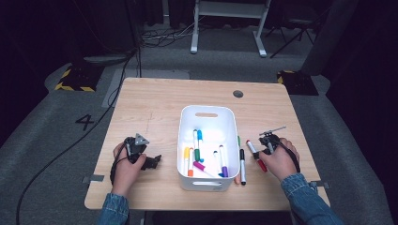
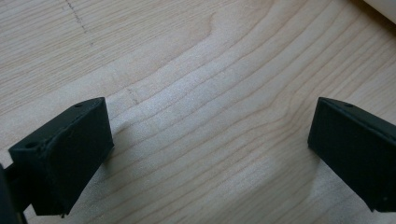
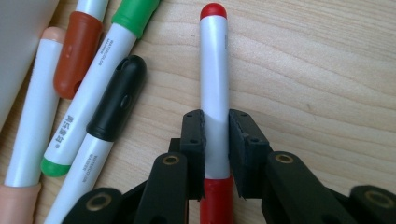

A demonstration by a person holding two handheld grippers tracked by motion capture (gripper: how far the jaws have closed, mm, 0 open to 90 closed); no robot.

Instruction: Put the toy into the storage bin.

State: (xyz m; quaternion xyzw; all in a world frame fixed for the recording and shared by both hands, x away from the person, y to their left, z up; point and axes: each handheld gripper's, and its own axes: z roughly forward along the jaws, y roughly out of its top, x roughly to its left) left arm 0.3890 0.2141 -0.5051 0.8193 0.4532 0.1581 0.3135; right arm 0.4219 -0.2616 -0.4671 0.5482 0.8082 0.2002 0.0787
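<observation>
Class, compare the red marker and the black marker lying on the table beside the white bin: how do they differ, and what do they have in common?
The red marker is clamped between the jaws of the right gripper; the black marker lies free. The red marker lies apart on bare wood; the black marker lies against a green marker. One has a red cap, the other black. Both have white barrels and lie flat on the table.

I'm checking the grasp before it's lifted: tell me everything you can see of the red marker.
The red marker has a white, smooth, plastic-looking barrel, a red cap at one end and a small rounded red tip at the other. It lies flat on the wooden table, right of the white bin, apart from the black, green and brown markers beside it. The right gripper is shut on its barrel near the cap, one pad on each side.
</observation>
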